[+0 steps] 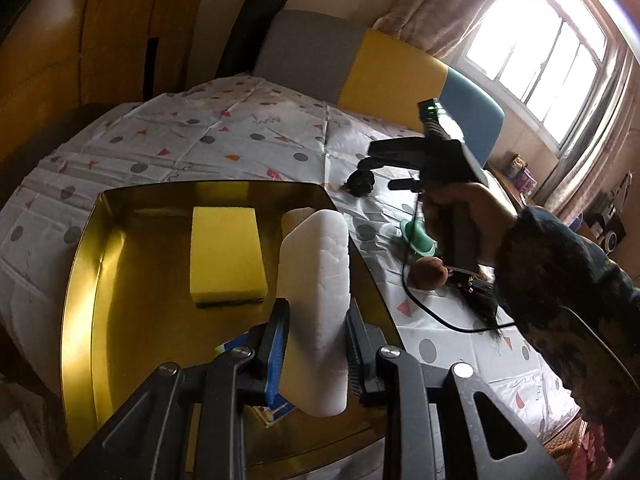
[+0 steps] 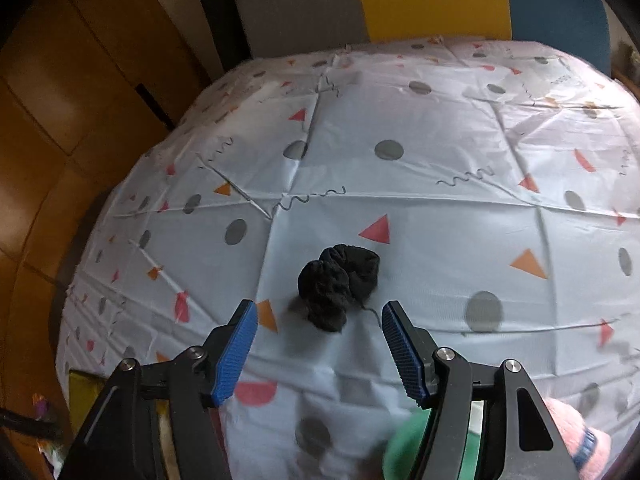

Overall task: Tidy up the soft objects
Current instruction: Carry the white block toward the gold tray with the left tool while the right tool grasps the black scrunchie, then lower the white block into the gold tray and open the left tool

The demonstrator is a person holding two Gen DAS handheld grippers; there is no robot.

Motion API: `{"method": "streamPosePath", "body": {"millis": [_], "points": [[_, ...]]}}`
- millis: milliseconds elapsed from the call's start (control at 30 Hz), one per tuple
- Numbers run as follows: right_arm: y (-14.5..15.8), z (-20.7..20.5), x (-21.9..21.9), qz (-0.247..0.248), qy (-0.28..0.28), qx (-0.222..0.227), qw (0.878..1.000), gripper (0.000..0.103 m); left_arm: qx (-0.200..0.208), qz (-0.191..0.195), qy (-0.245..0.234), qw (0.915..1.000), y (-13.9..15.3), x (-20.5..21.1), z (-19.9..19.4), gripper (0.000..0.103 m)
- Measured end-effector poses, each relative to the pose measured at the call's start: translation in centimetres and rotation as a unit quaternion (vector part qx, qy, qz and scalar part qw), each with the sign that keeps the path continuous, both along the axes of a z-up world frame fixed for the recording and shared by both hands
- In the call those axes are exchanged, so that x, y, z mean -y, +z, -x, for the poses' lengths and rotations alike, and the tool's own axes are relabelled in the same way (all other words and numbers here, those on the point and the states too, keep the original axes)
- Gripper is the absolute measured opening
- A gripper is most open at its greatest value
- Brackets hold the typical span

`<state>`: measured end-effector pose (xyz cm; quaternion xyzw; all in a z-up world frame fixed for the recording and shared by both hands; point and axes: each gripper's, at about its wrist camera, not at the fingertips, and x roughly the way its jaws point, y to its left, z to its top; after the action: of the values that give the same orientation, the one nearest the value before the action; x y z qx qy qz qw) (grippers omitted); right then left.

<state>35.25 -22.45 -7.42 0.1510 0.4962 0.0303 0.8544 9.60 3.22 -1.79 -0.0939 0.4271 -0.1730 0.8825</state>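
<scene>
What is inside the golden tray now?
In the golden tray lies a yellow sponge; the left gripper holds a white sponge above it, hiding a beige roll mostly.

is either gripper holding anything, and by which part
The left gripper clamps the white sponge near its closer end, over the gold tray. The right gripper is open, empty.

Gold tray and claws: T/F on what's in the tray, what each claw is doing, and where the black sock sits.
1. The left claw is shut on a white sponge. True.
2. A yellow sponge lies flat in the gold tray. True.
3. The right claw holds the black sock bundle. False: it is open, with the bundle on the tablecloth just ahead of its fingertips.
4. The black sock bundle is inside the tray. False: it lies on the cloth, outside the tray.
5. The white sponge lies flat on the tablecloth. False: it is held over the tray.
</scene>
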Motion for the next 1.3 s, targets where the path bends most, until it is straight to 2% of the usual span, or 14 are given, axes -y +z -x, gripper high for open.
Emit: {"method": "streamPosePath", "body": {"millis": [67, 100, 133, 167, 200, 300, 400, 567, 733, 900, 967, 1067, 1300], "points": [[-0.9, -0.9, -0.3, 0.011, -0.001, -0.006, 1.000, 0.064, -0.004, 0.000, 0.000, 1.0000, -0.2, 0.0, 0.0, 0.026], [-1.3, -1.2, -0.5, 0.015, 0.001, -0.010, 1.000, 0.053, -0.008, 0.001, 0.000, 1.0000, -0.4, 0.0, 0.0, 0.026], [-1.9, -1.5, -0.6, 0.023, 0.005, -0.020, 1.000, 0.030, -0.011, 0.003, 0.000, 0.9999, -0.5, 0.1, 0.0, 0.026], [-2.5, -1.7, -0.6, 0.035, 0.008, -0.032, 0.999, 0.017, -0.013, 0.004, 0.000, 0.9999, -0.6, 0.1, 0.1, 0.026], [-2.6, -1.6, -0.4, 0.040, 0.005, -0.031, 0.999, 0.011, -0.015, 0.005, 0.000, 0.9999, -0.7, 0.2, 0.1, 0.026], [-1.2, 0.5, 0.5, 0.019, 0.012, 0.006, 1.000, 0.011, -0.014, 0.006, -0.002, 0.9999, -0.7, 0.4, 0.3, 0.026], [0.9, 4.1, 0.2, 0.034, 0.055, 0.037, 0.997, 0.011, -0.013, 0.007, -0.006, 0.9999, -0.7, 0.8, 0.4, 0.026], [2.8, 11.2, 0.8, 0.022, 0.112, 0.047, 0.992, 0.011, -0.010, 0.006, -0.014, 0.9998, -0.5, 1.8, 1.2, 0.026], [2.3, 18.9, 1.6, 0.017, 0.146, 0.029, 0.989, 0.011, 0.003, -0.007, -0.015, 0.9999, 0.3, 2.5, 2.5, 0.026], [-0.7, 25.3, 3.4, 0.054, 0.143, 0.003, 0.988, 0.011, 0.012, -0.024, -0.008, 0.9996, 0.8, 3.0, 3.5, 0.026], [-2.1, 26.9, 4.1, 0.083, 0.135, -0.002, 0.987, 0.011, 0.017, -0.035, -0.008, 0.9992, 1.0, 3.3, 4.0, 0.026], [-3.6, 28.3, 5.2, 0.082, 0.119, 0.001, 0.989, 0.011, 0.024, -0.049, -0.007, 0.9985, 1.1, 3.8, 4.8, 0.026], [-3.4, 28.1, 5.2, 0.099, 0.121, 0.014, 0.988, 0.011, 0.032, -0.075, -0.005, 0.9966, 1.1, 4.7, 5.9, 0.026]]}}
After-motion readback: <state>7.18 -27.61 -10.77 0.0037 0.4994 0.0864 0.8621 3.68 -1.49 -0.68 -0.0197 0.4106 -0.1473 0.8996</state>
